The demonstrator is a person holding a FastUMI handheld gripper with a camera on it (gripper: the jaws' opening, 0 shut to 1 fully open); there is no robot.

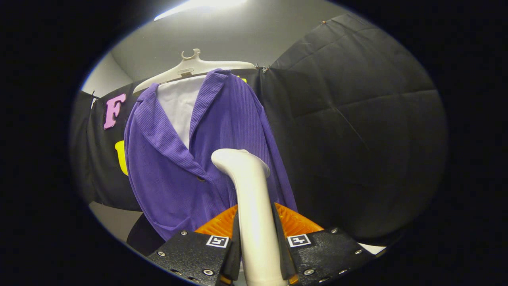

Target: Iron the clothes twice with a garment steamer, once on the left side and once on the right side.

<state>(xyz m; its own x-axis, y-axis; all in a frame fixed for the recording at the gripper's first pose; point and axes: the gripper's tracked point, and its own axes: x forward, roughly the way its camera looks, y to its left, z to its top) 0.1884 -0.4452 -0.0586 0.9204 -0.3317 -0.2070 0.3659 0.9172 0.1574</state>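
The gripper (257, 238) is closed on the handle of a white garment steamer (250, 198), with one finger pressed against each side of the handle so that it stands upright between them. The steamer rises from between the fingers and bends at its top toward a purple jacket (178, 174), its head lying against or just in front of the front panel to the right of the opening; whether it actually touches the cloth cannot be told. The jacket is ribbed, with a wide collar and lapels, and it is closed by a dark button (201, 179) just left of the steamer's head. It hangs over a white shirt (178, 103) that shows in the open neck. Both hang on a white hanger (194, 65), whose hook sits at the top, against the pale wall (246, 39) of the booth. Black cloth (357, 119) hangs behind and to the right of the jacket, well beyond the fingers. A bright strip light (198, 6) glows on the ceiling above the hanger.
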